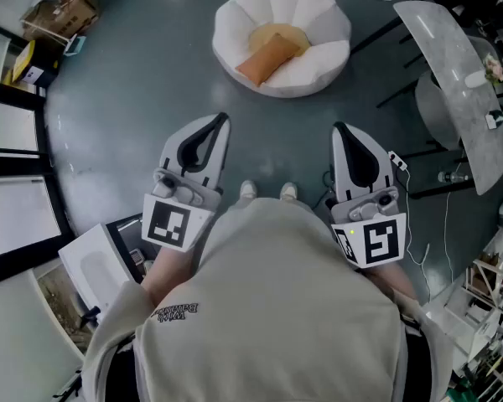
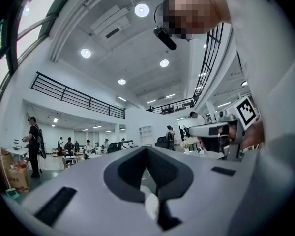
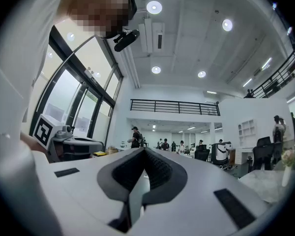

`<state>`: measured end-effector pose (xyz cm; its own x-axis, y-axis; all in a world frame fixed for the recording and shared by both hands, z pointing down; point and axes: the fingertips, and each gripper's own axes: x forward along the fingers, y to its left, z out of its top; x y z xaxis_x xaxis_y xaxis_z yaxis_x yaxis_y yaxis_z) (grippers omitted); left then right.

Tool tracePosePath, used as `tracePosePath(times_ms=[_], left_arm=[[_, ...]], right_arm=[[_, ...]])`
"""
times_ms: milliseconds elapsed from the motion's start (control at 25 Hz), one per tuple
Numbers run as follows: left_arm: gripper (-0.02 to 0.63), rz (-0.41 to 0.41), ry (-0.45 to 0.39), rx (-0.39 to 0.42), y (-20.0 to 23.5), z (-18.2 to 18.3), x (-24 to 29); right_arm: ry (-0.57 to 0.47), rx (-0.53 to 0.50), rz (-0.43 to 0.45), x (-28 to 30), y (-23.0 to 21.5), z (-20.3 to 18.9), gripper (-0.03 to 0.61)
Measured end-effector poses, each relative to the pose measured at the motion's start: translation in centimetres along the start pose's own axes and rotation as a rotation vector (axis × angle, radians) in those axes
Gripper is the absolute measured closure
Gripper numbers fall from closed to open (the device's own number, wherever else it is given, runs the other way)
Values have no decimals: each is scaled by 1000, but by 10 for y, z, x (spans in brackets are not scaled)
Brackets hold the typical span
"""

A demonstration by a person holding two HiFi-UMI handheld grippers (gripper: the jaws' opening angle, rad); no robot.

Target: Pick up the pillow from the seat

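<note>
**Head view.** A white, petal-lobed round upholstered seat stands on the grey floor at top centre. The orange rectangular fabric pillow lies slantwise in its hollow, toward the near-left lobe, on the seat's yellowish centre and well apart from both tools. The left gripper and right gripper are held side by side above the person's white shoes, tips toward the seat. Each has its jaws closed to a point with nothing between them, which is judged a ready posture before the reach. Bare floor separates the tips from the seat's near rim, so a straight approach is open. A pale marble-patterned table top on black legs crowds the seat's right side, and the left side offers more room.

**Left gripper view.** The tool looks level across the hall and does not show the pillow. Its jaws meet at the tips. A white patch seen through the gap below them may be the seat, but it is too small to tell.

**Right gripper view.** The jaws are likewise closed and empty. Tall windows stand to the left, and the pillow is out of sight.
</note>
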<state>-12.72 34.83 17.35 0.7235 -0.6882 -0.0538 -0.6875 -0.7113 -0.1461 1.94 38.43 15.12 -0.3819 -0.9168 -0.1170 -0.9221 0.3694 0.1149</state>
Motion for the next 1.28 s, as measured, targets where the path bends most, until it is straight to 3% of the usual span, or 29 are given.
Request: tracePosePath(times_ms=[1280], left_arm=[[604,24,-4,41,-33,6,18]], right_arm=[[-11,85,49,-12,-28,-12,569]])
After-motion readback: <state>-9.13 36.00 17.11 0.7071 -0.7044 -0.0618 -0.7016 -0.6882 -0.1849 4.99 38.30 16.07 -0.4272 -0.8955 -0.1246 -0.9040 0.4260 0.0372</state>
